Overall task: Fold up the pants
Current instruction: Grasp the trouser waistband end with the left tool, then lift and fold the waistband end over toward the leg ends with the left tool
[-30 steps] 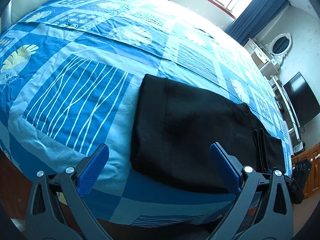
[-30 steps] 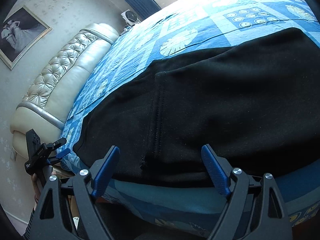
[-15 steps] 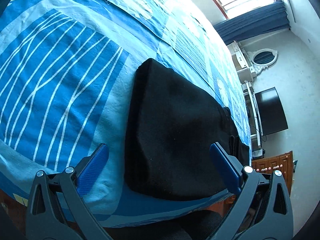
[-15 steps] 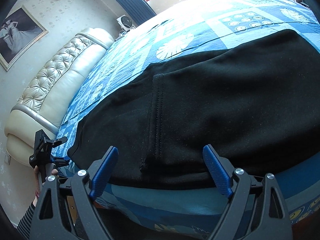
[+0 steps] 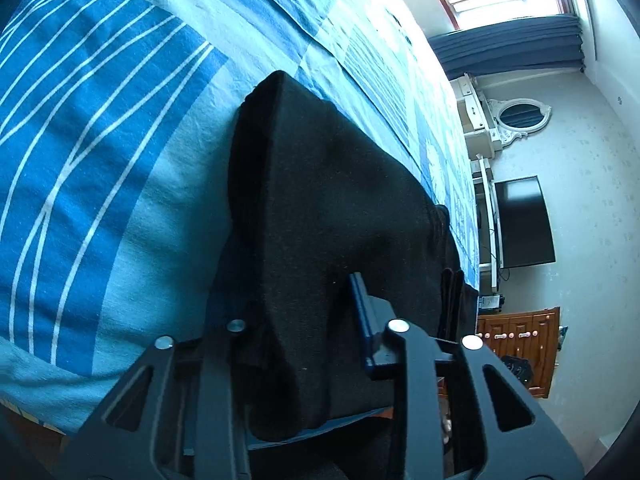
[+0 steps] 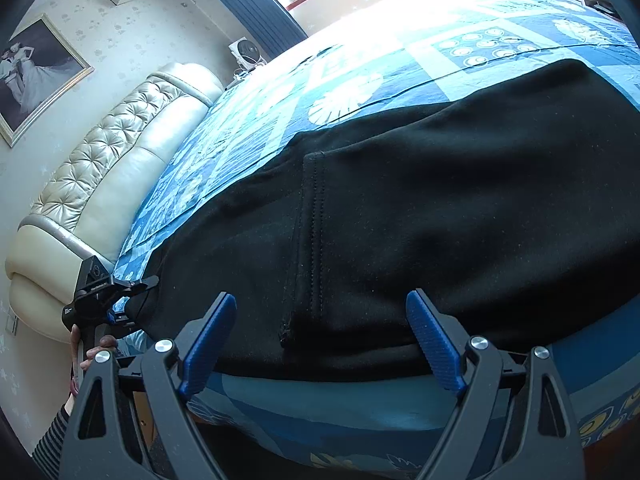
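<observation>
Black pants (image 5: 328, 184) lie folded lengthwise along the near edge of a bed with a blue patterned sheet (image 5: 100, 160). My left gripper (image 5: 300, 316) is closing on the pants' near end, and the fabric bunches up between its jaws, with the blue pad (image 5: 362, 312) pressed against it. In the right wrist view the pants (image 6: 440, 200) fill the middle. My right gripper (image 6: 320, 332) stands open just above their near edge, its fingers either side of a stitched seam (image 6: 310, 240). The left gripper (image 6: 132, 300) shows at the pants' far left end, held by a hand.
A cream padded headboard (image 6: 100, 168) stands at the left end of the bed. A dark TV (image 5: 520, 224) and a wooden cabinet (image 5: 516, 340) are against the wall past the bed's other end. The bed's edge runs close under both grippers.
My left gripper dropped to the pants' end, rolled, and closed from wide open onto the fabric. The right gripper held still and open.
</observation>
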Demonstrator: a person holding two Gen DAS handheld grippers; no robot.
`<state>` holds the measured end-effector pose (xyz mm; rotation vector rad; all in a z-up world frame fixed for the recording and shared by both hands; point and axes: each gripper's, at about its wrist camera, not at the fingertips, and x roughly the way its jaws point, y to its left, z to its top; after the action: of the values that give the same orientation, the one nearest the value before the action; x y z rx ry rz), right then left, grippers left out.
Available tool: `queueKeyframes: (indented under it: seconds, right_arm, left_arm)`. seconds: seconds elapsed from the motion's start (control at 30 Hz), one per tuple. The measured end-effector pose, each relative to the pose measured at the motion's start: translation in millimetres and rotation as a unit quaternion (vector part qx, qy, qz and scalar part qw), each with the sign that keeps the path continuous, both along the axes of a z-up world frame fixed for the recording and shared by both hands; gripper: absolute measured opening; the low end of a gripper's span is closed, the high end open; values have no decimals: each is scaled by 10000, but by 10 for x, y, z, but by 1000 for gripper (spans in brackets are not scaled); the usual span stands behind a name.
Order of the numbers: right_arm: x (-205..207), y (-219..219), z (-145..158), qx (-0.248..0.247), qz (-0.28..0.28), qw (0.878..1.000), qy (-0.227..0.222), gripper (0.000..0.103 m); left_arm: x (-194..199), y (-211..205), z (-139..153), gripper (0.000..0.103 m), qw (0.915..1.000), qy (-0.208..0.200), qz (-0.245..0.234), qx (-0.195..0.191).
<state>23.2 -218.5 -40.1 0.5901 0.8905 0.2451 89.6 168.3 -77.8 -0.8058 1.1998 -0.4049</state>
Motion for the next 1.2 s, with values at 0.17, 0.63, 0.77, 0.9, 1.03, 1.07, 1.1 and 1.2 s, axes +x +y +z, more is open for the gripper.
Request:
queueKeyframes:
  seconds: [0.17,0.63,0.77,0.9,1.03,1.07,1.1,1.2]
  right_arm:
    - [-2,19,17,-41,5,10000,-40,86]
    - [-150,11,177,90,15,9993,-356,86]
    - [-251,26,307,-12,73,9985,-542,86]
    - [-341,-38,381,88,44,9979,-645,86]
    - [-443,-156,385,220,-97,9972,-702,86]
    - [-470,-190,380,248,-142,9971,-704,86]
    - [-498,-223,373,291,-199,9969,-710,86]
    - [-571,-358,326,433,-375,9960,-689,86]
  left_arm:
    - [-27,-16,137,13,9999,-133,12,41]
    - [-18,-664,1222,13,9886,-1071,-455,955]
    - [-23,-1024,1540,13,9799,-1380,-783,1212]
    - [0,-1433,1775,13,9710,-1593,-1081,1419]
    - [1,-1934,1924,13,9594,-1681,-1357,1813]
    - [14,-2064,1940,13,9570,-1682,-1444,1873]
    - [8,-2213,1957,13,9528,-1707,-1527,1993]
    - [-15,-2698,1989,13,9328,-1872,-1804,2497]
